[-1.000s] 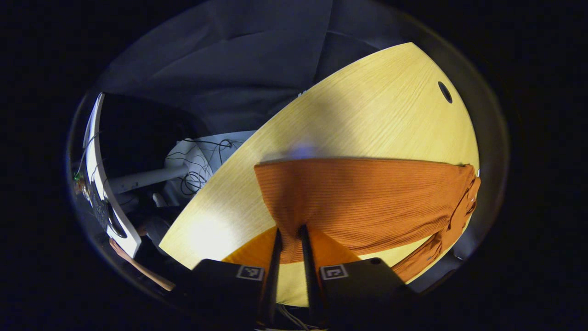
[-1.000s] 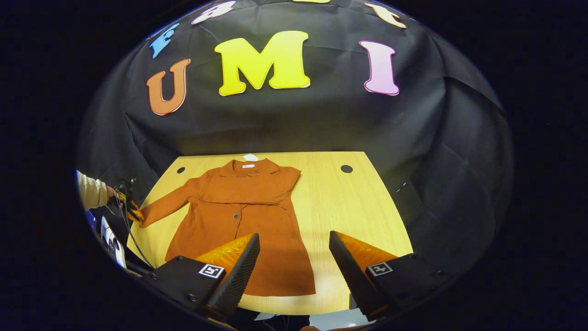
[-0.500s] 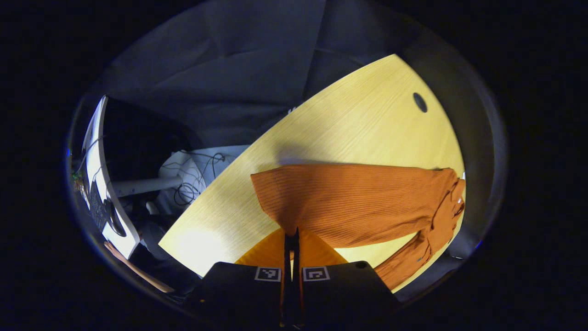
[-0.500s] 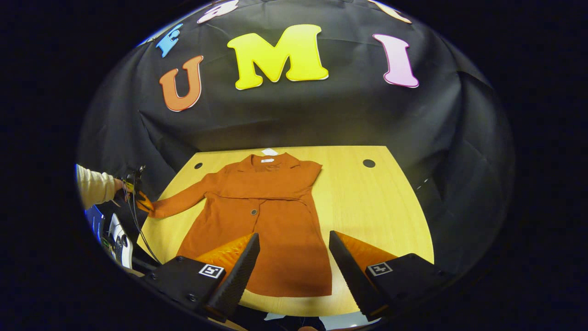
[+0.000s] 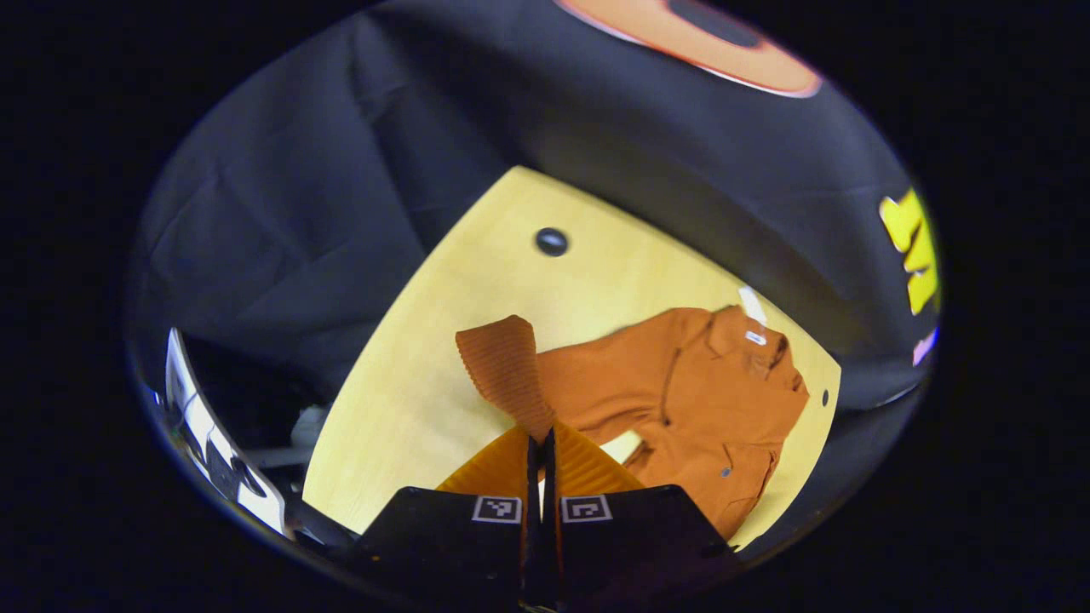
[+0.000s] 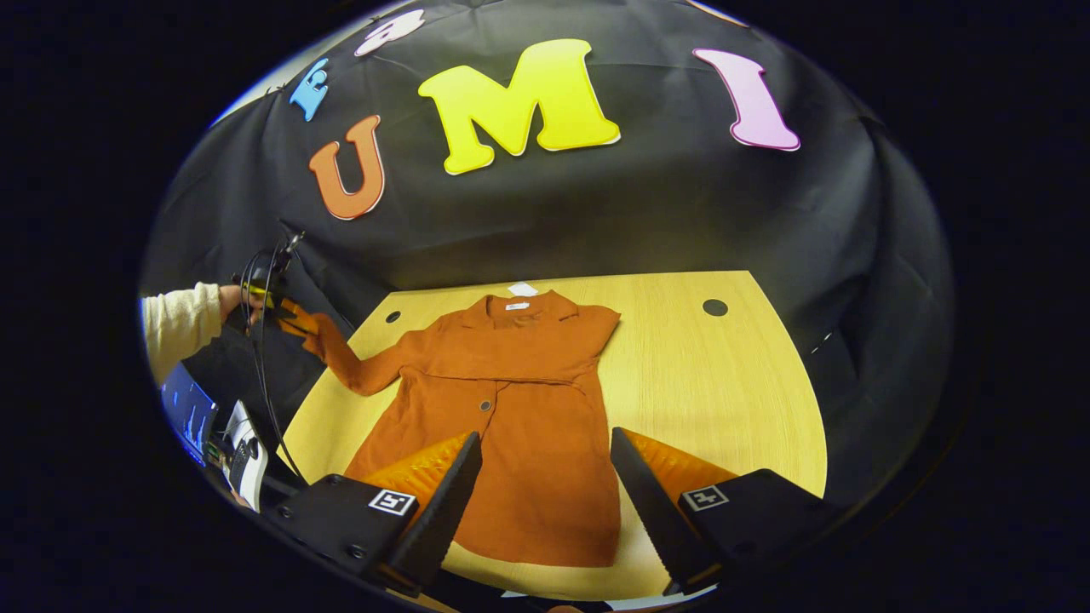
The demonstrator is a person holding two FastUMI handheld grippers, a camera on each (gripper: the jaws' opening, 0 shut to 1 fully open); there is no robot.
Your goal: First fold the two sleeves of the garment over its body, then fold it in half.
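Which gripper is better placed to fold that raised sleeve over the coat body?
Left. The left gripper is shut on the sleeve, lifted off the table. The right gripper hovers open over the coat's hem.

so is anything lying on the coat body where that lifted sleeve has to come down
Nothing visible is. The left tool is shut on the sleeve and holds its cuff up off the table. The coat body lies flat and bare, with the other sleeve already folded across its chest. The open right tool hovers near the hem.
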